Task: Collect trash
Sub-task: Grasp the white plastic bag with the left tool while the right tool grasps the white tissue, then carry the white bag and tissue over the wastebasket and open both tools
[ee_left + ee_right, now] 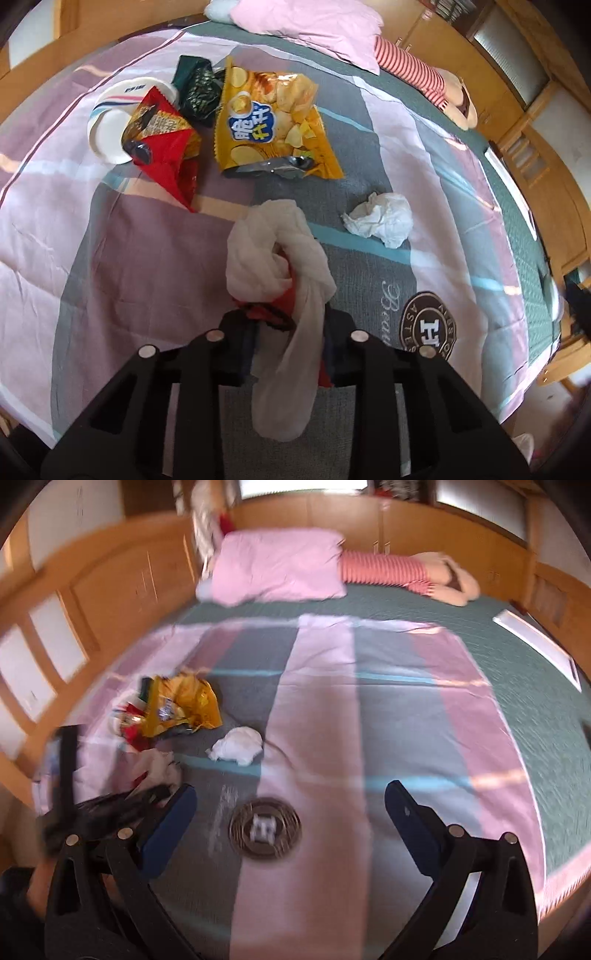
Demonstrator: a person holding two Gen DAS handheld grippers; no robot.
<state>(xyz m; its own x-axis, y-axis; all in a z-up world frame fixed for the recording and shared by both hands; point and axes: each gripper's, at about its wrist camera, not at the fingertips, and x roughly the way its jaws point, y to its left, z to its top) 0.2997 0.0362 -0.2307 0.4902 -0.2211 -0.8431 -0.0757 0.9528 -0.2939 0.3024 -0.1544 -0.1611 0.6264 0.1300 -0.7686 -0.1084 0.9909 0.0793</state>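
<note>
On the striped bedspread (110,258), my left gripper (290,343) is shut on a white see-through plastic bag (269,251) with something red inside. Beyond it lie a yellow chip bag (273,122), a red snack wrapper (166,147), a dark green wrapper (195,88) and a white paper bowl (110,122). A crumpled white tissue (384,218) lies to the right. In the blurred right wrist view, my right gripper (291,792) hangs open and empty above the bedspread, with the tissue (238,747) and the chip bag (181,705) ahead on its left.
A pink pillow (277,568) and a red-striped plush toy (406,568) lie at the head of the bed. Wooden panels (110,587) and cabinets surround the bed. A round logo (264,827) marks the bedspread below my right gripper.
</note>
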